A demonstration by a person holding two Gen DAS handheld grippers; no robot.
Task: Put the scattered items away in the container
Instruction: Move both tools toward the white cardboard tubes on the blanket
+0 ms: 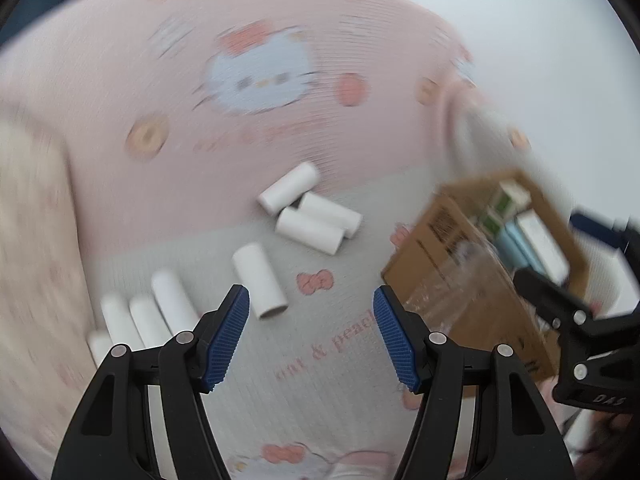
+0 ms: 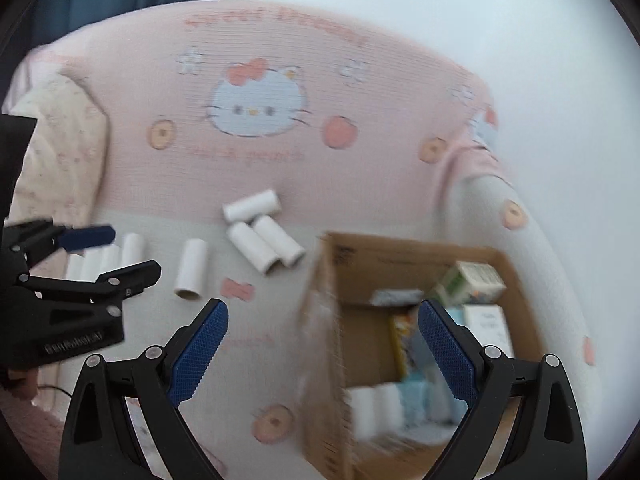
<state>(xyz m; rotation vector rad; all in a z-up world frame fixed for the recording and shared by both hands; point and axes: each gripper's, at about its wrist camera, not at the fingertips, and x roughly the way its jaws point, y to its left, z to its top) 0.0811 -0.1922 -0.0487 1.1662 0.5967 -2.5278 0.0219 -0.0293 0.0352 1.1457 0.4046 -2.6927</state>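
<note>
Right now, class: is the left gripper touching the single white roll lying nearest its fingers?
Apart. In the left wrist view the left gripper stands open and empty, and grey bedcover shows between its blue pad and the white roll.

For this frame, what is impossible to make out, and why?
- Contents of the cardboard box: right wrist view, motion blur; items unidentifiable.
- Box label: left wrist view, smeared, unreadable.
- Count of the white rolls at the far left: left wrist view, the left gripper covers their lower ends.
- Small print on the pink blanket: both views, blurred.
</note>
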